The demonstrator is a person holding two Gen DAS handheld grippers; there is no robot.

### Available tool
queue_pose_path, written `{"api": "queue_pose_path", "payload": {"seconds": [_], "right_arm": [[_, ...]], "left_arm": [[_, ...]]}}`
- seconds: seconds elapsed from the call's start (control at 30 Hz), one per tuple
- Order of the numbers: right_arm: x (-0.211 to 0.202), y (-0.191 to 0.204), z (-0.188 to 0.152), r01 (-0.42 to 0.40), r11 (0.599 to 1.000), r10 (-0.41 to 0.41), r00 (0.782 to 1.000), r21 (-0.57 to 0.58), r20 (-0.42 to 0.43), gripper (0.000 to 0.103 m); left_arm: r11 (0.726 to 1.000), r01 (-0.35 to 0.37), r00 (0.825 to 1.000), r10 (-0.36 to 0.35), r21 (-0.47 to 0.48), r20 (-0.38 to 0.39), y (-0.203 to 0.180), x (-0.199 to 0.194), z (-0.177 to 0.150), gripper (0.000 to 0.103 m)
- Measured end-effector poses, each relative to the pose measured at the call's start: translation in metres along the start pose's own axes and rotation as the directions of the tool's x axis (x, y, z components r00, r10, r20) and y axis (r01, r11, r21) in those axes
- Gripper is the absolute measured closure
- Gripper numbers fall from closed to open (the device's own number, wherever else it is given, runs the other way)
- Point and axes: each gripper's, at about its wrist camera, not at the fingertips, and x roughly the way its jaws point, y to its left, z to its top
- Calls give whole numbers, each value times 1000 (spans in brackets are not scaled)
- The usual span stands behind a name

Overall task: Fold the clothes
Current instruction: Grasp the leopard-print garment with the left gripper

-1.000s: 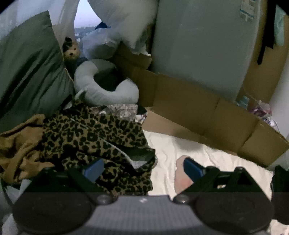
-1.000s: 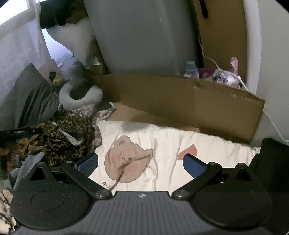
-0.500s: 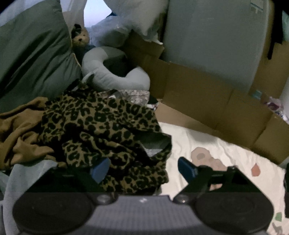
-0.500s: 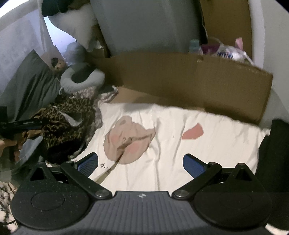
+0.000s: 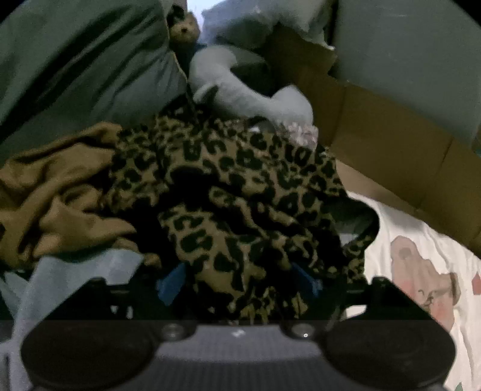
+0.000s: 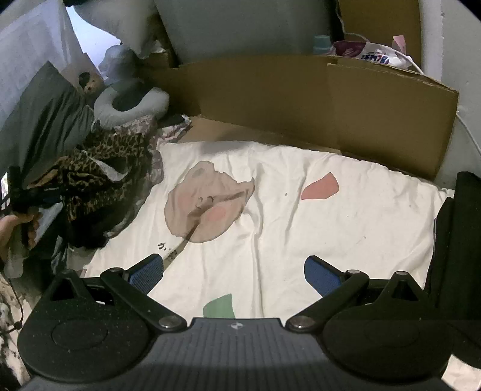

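Observation:
A crumpled leopard-print garment [image 5: 240, 186] tops a pile of clothes, beside a brown garment [image 5: 60, 186] and a pale blue cloth [image 5: 75, 270]. My left gripper [image 5: 239, 282] is pushed into the leopard fabric, its blue pads [image 5: 171, 285] spread wide on either side of a fold, partly hidden by it. The right wrist view shows the same leopard garment [image 6: 99, 168] at the left, with a hand [image 6: 12, 228] holding the left gripper [image 6: 27, 195] against it. My right gripper [image 6: 234, 275] hovers open over the white printed sheet [image 6: 300, 234], holding nothing.
A grey-green pillow [image 5: 75, 60], a pale ring cushion [image 5: 240, 90] and a small teddy bear [image 5: 183, 27] lie behind the pile. Brown cardboard [image 6: 300, 99] walls the far side of the sheet. Dark fabric [image 6: 460, 240] sits at the right edge.
My left gripper moved forward and left into the leopard garment, so fabric now lies between its fingers. My right gripper rose and tilted down over the sheet, still open.

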Motion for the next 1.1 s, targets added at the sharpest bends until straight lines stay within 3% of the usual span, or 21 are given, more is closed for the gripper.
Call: {"api": "queue_pose_path", "payload": {"seconds": [0.07,0.23,0.37,0.63,0.87,1.1], "right_arm": [[1,0,0,1,1000,-1,1000,0,-3,1],[3,-2,-1,9,1000,-9,1000,3,-12,1],[2,-7,-4,-1,1000,1,1000,27,-11,1],[3,-11,-6,-51,998,50,999,45,18,1],[6,-2,-8,-80,997,79,996,22,36,1],[8,1,-9,-90,996,89,994,6,61,1]], "left_arm": [[1000,7,1000,-7,-17,-1,2,2,-2,56],[997,29,999,-28,-73,15,9,-2,-2,72],[992,73,997,-69,-105,44,12,-14,4,92],[976,216,974,-213,-38,76,-24,-57,6,97],[955,297,952,-296,-6,80,-59,-84,-9,98],[906,416,909,-415,73,-30,-100,-116,-33,98]]}}
